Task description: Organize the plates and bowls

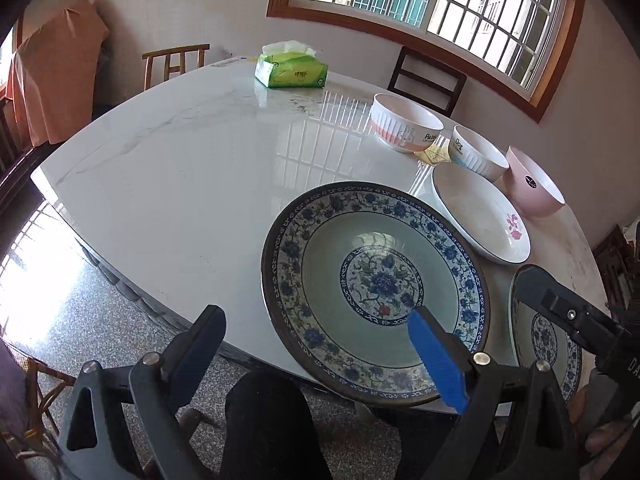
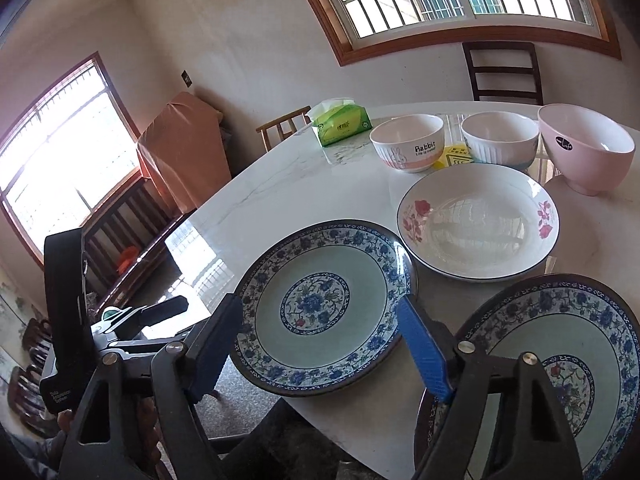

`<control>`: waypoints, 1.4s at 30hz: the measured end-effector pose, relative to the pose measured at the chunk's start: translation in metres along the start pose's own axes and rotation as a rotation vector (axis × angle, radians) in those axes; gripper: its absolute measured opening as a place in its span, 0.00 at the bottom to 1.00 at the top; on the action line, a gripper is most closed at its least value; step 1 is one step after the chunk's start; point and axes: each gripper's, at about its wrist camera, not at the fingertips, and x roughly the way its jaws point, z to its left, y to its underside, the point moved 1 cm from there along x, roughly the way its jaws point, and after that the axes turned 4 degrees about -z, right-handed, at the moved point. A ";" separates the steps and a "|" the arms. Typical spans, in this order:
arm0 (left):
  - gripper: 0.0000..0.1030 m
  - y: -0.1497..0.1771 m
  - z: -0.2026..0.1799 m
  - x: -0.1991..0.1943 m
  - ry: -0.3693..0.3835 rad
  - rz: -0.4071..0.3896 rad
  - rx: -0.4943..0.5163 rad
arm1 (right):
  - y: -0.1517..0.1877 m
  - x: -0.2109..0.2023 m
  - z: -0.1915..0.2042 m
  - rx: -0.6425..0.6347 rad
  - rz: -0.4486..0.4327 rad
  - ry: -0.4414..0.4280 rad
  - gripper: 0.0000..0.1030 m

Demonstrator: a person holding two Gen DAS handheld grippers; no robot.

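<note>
Nothing sorted yet, as far as the views show: every dish lies separately on the table point(image 1: 168, 168), none stacked.

Left claw point(image 1: 316, 344): spread, nothing between the fingers. The nearer blue-patterned plate point(image 1: 374, 292) lies just ahead and to its right, overhanging the table's near edge; the blue fingertip sits in front of its rim, contact unclear.

Right claw point(image 2: 320, 340): spread, holding nothing. That same plate shows between its fingers, untouched by the pads as far as I can judge. The second blue-patterned plate point(image 2: 560, 364) is to its right, the flowered plate point(image 2: 478, 220) further ahead.

Beyond, a row: rabbit bowl point(image 2: 406, 142), ribbed bowl point(image 2: 500, 140), pink bowl point(image 2: 584, 148).

All dishes mouth-up and flat; being round, none has a long axis.

Left to do: stack plates, nest bowls. Likely first step is picking up the overhanging plate.
</note>
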 end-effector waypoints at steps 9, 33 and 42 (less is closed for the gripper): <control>0.92 -0.009 0.009 0.021 -0.009 0.056 -0.008 | -0.003 0.038 -0.026 0.098 0.116 0.020 0.75; 0.64 -0.008 0.016 0.046 -0.111 0.103 0.007 | -0.005 0.081 -0.032 0.135 0.262 0.046 0.76; 0.30 -0.014 0.015 0.043 -0.105 0.084 0.017 | -0.005 0.089 -0.027 0.068 0.285 0.121 0.59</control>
